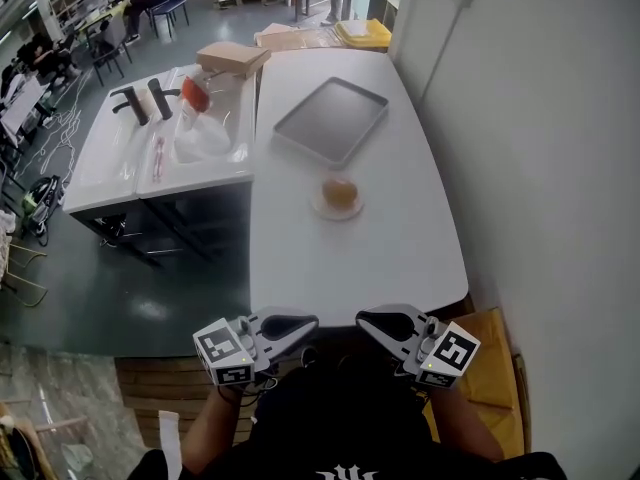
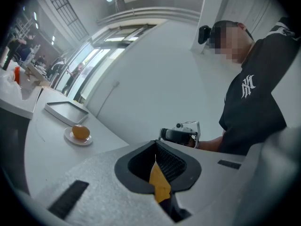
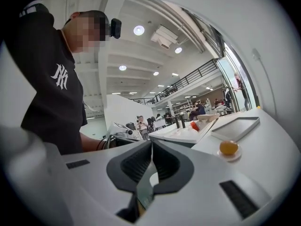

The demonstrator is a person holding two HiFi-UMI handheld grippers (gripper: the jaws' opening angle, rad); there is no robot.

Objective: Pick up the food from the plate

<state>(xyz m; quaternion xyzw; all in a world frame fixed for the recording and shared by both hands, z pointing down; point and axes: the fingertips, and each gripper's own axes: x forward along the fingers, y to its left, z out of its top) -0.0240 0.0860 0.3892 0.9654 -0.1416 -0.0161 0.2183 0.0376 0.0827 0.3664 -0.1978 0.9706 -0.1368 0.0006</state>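
The left tool has its two black-padded jaws pressed together with nothing between them, and the right tool is likewise pressed together and empty. Both hang side by side at the near edge of the long white table, close to the person's body, their tips pointing toward each other. Well ahead of them, near the middle of the table, the round orange-brown piece of food sits on a small white round plate. Just beyond the plate lies a flat grey rectangular metal tray.
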